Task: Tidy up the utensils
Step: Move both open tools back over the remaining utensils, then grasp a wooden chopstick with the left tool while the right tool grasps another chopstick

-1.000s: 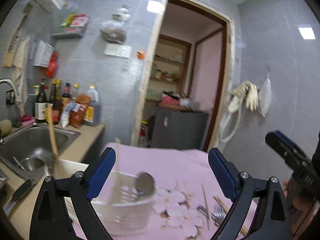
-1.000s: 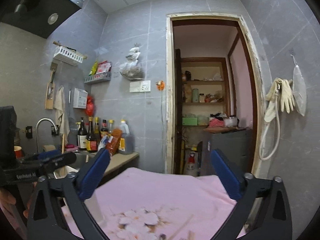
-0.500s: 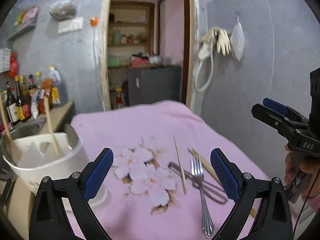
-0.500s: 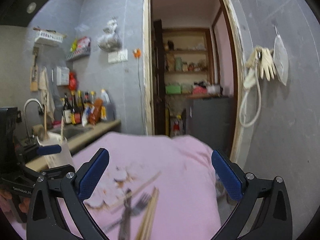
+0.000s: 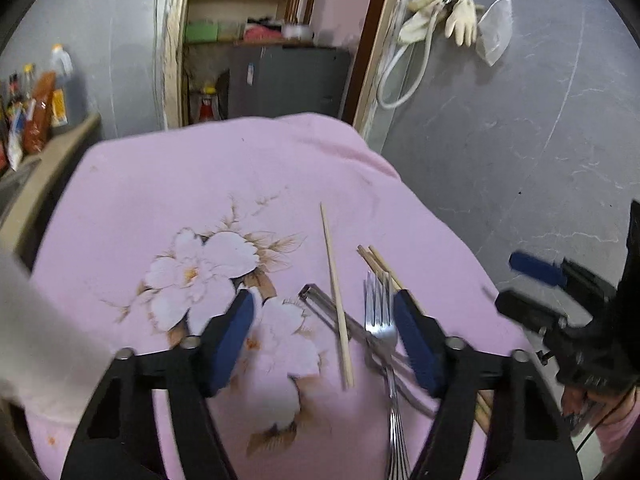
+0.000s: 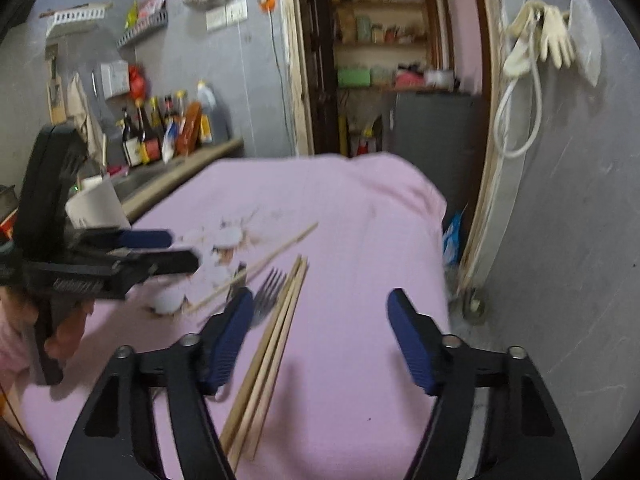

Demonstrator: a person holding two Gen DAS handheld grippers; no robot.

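Pink floral cloth covers the table, where the fork lies lengthwise between my left claw's empty, closing jaws, nearer than my right claw, also closing empty.

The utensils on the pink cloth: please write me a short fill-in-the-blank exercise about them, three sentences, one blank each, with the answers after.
1. The fork lies on a cloth whose colour is ____.
2. The print on that cloth shows white ____.
3. In the left wrist view, the single chopstick lies across a ____ tool beside the fork.

Missing words: pink; flowers; metal
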